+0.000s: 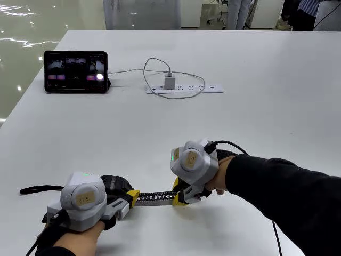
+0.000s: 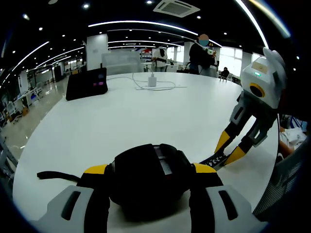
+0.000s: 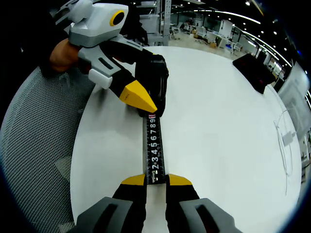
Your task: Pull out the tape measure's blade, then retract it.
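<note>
A black tape measure case [image 1: 118,188] [image 2: 150,177] [image 3: 154,82] rests on the white table, held between the yellow-tipped jaws of my left gripper [image 1: 128,196] [image 2: 149,170], which is shut on it. Its black blade [image 1: 154,197] [image 3: 153,150] with white numbers runs a short way to the right. My right gripper [image 1: 178,198] [image 3: 156,179] is shut on the blade's end; it also appears in the left gripper view [image 2: 227,154] at the right. A black wrist strap [image 1: 40,189] [image 2: 58,175] trails left from the case.
A dark tablet [image 1: 76,71] stands at the back left. A white power strip [image 1: 186,88] with a charger and looped cable lies at the back centre. The table's near edge [image 3: 77,160] is close to the grippers. People stand beyond the table.
</note>
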The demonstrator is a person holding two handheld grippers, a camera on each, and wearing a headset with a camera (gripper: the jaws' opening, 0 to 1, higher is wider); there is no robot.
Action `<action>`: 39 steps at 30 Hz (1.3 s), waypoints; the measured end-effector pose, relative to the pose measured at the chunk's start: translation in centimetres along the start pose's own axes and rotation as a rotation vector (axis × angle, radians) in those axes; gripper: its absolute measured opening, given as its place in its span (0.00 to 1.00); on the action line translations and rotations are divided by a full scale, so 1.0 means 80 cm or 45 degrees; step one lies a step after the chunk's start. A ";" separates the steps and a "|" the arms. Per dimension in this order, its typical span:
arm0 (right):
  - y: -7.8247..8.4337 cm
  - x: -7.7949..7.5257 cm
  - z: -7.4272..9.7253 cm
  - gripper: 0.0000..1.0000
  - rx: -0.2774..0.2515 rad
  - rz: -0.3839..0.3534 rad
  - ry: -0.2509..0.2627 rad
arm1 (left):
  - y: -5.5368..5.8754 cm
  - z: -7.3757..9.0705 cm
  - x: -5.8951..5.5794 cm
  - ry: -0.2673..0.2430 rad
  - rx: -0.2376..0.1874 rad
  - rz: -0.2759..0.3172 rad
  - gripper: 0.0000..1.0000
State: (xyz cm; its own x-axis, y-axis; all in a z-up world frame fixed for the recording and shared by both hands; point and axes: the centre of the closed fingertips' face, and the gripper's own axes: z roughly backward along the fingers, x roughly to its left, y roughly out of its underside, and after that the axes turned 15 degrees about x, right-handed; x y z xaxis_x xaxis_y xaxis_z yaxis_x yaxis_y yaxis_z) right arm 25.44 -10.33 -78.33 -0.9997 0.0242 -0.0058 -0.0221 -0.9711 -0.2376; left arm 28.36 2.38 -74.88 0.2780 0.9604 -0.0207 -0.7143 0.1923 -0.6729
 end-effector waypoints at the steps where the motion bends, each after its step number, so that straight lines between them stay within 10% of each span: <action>1: 0.000 0.000 0.000 0.11 0.002 0.001 -0.001 | 0.000 0.000 0.000 0.000 0.001 0.000 0.62; 39: -0.013 -0.002 -0.003 0.10 -0.022 -0.037 0.004 | 0.000 0.001 0.000 0.008 -0.002 0.016 0.61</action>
State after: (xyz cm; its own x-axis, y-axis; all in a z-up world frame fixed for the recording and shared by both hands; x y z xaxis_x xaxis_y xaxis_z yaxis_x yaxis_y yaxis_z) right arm 25.59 -9.25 -78.33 -0.9986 0.0536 -0.0020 -0.0513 -0.9658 -0.2542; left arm 28.29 2.39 -74.81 0.2729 0.9615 -0.0336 -0.7170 0.1800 -0.6735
